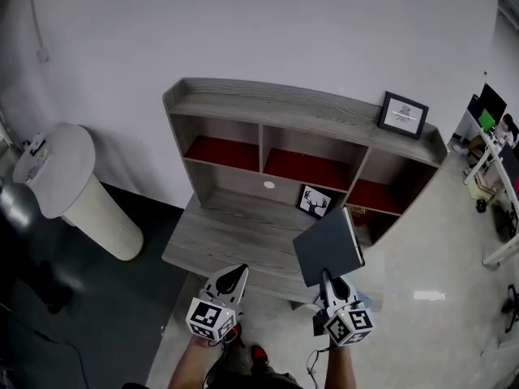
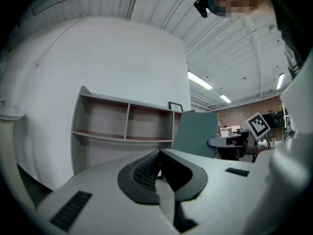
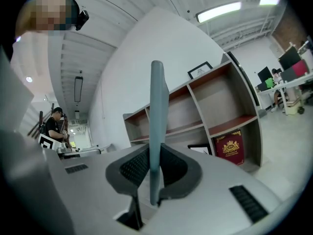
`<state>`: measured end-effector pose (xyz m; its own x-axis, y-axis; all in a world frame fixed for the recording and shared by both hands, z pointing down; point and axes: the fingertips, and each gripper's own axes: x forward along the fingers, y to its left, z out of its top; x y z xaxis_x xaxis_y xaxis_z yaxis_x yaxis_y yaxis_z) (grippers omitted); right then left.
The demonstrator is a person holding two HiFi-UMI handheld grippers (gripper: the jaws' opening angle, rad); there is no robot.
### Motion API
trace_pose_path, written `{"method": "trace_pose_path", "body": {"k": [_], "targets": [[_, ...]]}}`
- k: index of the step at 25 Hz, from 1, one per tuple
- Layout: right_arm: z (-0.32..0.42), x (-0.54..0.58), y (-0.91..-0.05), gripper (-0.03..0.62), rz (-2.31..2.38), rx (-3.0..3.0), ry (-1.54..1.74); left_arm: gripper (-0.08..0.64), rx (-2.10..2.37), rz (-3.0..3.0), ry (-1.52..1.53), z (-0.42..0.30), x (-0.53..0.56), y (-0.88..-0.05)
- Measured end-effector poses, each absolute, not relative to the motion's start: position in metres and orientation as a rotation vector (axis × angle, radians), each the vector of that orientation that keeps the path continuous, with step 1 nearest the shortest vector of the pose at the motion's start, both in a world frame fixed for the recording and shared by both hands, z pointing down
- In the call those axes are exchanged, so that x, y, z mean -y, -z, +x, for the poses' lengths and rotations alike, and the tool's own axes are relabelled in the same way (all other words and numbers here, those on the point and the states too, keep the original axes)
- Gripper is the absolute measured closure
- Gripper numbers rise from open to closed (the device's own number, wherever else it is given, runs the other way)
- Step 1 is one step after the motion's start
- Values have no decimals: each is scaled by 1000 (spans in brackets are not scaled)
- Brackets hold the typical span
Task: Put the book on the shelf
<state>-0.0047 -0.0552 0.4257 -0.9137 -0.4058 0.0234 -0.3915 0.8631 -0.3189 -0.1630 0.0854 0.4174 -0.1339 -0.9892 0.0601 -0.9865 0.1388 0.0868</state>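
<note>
Even, soft indoor light from ceiling strips (image 3: 218,11) (mild glare), heavy fisheye bending, dark vignetted corners.

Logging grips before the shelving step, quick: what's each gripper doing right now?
Left gripper: closed, nothing between its jaws.
Right gripper: closed on the book, gripping its edge.

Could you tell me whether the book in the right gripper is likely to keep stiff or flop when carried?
The book is probably stiff: it stands straight above the right gripper with no visible bend. It looks thin, so it is likely light. Pinched only at its lower edge, it may pivot between the pads if swung fast.
</note>
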Motion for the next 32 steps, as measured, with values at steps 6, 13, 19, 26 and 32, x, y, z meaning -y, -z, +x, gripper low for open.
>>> {"method": "trace_pose_path", "body": {"k": [6,13,19,26,32], "targets": [[-17,61,-399,522,-675,-2931,432,554,2273,2037,47,-183,-71,-409],[-36,89,-383,522,-815,-2886,350,554,2177,2114,33,-212,-31,-409],[-52,115,-367,522,-979,-2869,137,554,2087,2195,14,-241,7,-406],[-75,129,-336,522,-1109,-2859,-125,554,2030,2258,43,-266,39,-398],[-94,143,-319,522,-1244,-2849,-501,554,1997,2275,52,-284,49,-400]]}}
